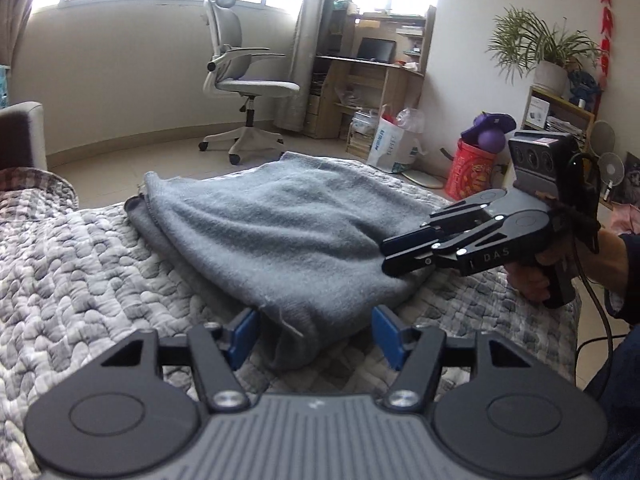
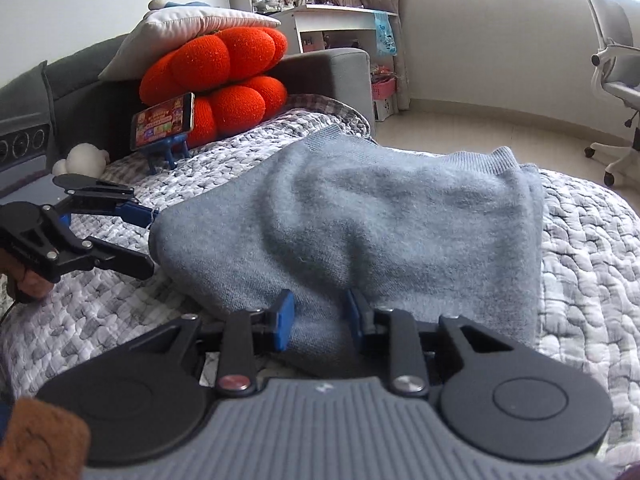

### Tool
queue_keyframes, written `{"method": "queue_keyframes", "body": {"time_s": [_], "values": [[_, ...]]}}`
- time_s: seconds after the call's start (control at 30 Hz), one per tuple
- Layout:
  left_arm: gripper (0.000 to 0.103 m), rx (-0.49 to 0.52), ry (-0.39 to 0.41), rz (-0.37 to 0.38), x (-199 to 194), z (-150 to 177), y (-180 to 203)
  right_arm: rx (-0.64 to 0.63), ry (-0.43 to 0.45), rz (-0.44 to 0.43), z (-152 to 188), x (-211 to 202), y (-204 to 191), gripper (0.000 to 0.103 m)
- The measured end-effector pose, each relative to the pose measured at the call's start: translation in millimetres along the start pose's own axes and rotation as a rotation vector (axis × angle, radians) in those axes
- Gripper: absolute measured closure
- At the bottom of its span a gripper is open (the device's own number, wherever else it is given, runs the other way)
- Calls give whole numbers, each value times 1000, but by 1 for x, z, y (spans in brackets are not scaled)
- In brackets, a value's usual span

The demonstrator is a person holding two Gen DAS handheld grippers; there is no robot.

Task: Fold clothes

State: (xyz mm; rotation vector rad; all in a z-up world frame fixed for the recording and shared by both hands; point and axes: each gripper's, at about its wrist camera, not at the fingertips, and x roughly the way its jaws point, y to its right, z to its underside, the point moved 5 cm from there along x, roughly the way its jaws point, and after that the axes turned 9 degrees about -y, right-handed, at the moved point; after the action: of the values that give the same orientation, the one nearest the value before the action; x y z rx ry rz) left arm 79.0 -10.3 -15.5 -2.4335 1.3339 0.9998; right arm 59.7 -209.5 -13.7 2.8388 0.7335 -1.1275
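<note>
A grey-blue knit sweater (image 1: 272,224) lies folded on the quilted bedcover (image 1: 72,280); it also shows in the right wrist view (image 2: 384,220). My left gripper (image 1: 316,336) is open, its blue pads either side of the sweater's near corner. In the right wrist view the left gripper (image 2: 150,240) sits open at the sweater's left edge. My right gripper (image 2: 320,328) is open, its pads straddling a fold of the sweater's near edge. In the left wrist view the right gripper (image 1: 386,254) rests at the sweater's right edge.
An office chair (image 1: 240,80) and wooden desk (image 1: 368,76) stand beyond the bed. Red bin (image 1: 472,172) and plant (image 1: 548,56) at right. Orange cushions (image 2: 216,80), a phone on a stand (image 2: 164,122) and a sofa arm (image 2: 340,72) sit at the bed's head.
</note>
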Motion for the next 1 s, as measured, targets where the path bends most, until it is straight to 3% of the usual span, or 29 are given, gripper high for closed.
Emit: {"method": "queue_keyframes", "body": {"time_s": [0.17,0.27,0.33,0.43,0.63,0.87,1.0], "values": [[41,-66,50,114,-1,-4,-6,-8,10,12,1,-1,-3,74],[49,-116,40,102,1,-2,-9,-10,13,14,3,-2,-3,74],[73,-145,21,80,4,0,-11,-8,14,14,3,-2,-2,74],[84,-189,-2,62,1,10,-15,-10,15,18,3,-2,-2,74],[92,-256,-5,70,-13,20,-17,-14,13,36,2,1,-4,74],[99,-302,-67,8,-17,32,-27,-30,8,73,2,2,-10,74],[99,-341,-48,-33,-31,33,-29,-26,10,90,3,3,-11,73]]}}
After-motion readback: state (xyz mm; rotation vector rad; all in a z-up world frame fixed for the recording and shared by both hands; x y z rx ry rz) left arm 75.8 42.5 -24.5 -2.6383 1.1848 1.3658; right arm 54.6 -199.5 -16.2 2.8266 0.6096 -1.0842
